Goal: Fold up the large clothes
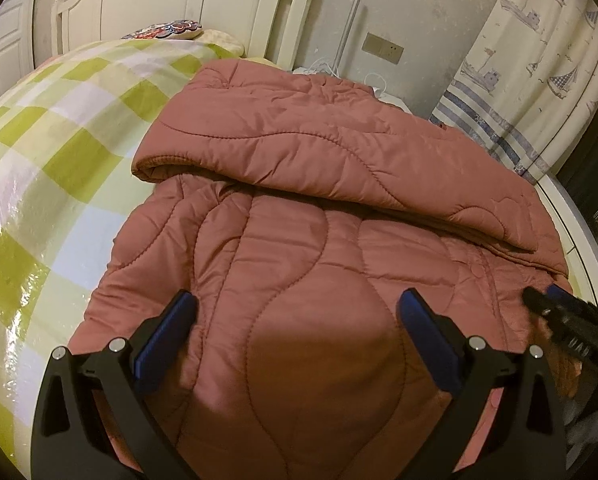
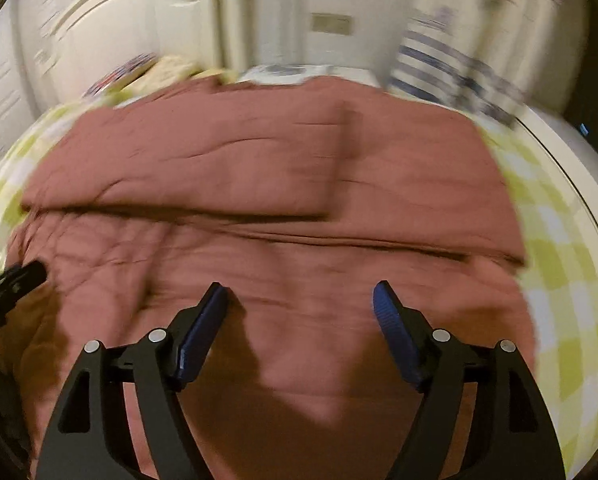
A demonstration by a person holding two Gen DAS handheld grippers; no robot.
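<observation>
A large quilted dusty-pink jacket [image 1: 299, 248] lies on a bed with a green and white checked cover [image 1: 51, 152]. One sleeve is folded across the upper body [image 1: 307, 144]. My left gripper [image 1: 297, 304] is open and empty, just above the jacket's lower part. My right gripper [image 2: 299, 300] is open and empty over the same jacket [image 2: 283, 184]; its view is blurred by motion. The right gripper also shows at the right edge of the left wrist view [image 1: 559, 312], and the left gripper at the left edge of the right wrist view [image 2: 15, 280].
A white headboard [image 1: 227, 4] and pillows [image 1: 167, 31] are at the far end of the bed. A curtain with sailboat print [image 1: 539, 64] hangs at the right. The bed's white frame edge [image 1: 579, 240] runs along the right side.
</observation>
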